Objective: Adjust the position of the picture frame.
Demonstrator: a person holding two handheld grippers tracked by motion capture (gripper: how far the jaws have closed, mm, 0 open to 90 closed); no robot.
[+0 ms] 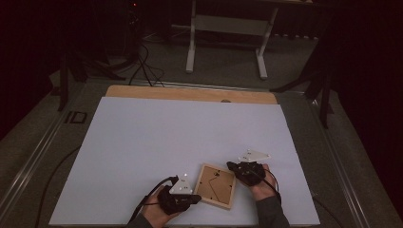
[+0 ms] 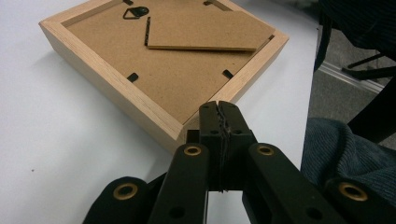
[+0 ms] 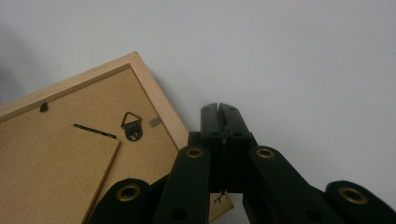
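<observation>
A smooth white sheet (image 1: 142, 142) covers the table. Near its front edge, between the two grippers, a square pale-wood picture frame (image 1: 216, 185) lies face down, fibreboard back showing. The black left gripper (image 2: 218, 108) and right gripper (image 3: 218, 110) have jaws pressed together, holding nothing.

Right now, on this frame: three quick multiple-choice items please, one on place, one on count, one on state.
1. Where does the wooden picture frame lie?
A. between the two grippers
B. at the table's far edge
C. on the floor

2. How many triangular hangers sit on the frame's backing?
A. none
B. one
C. three

3. How do the left gripper's jaws stand?
A. wide open
B. shut on the frame
C. shut, holding nothing

Key: 1 A, the high view shows the frame flanked by the left gripper and the right gripper. 2 B, a single black hanger shows. 3 C, the jaws meet just short of the frame's corner.
</observation>
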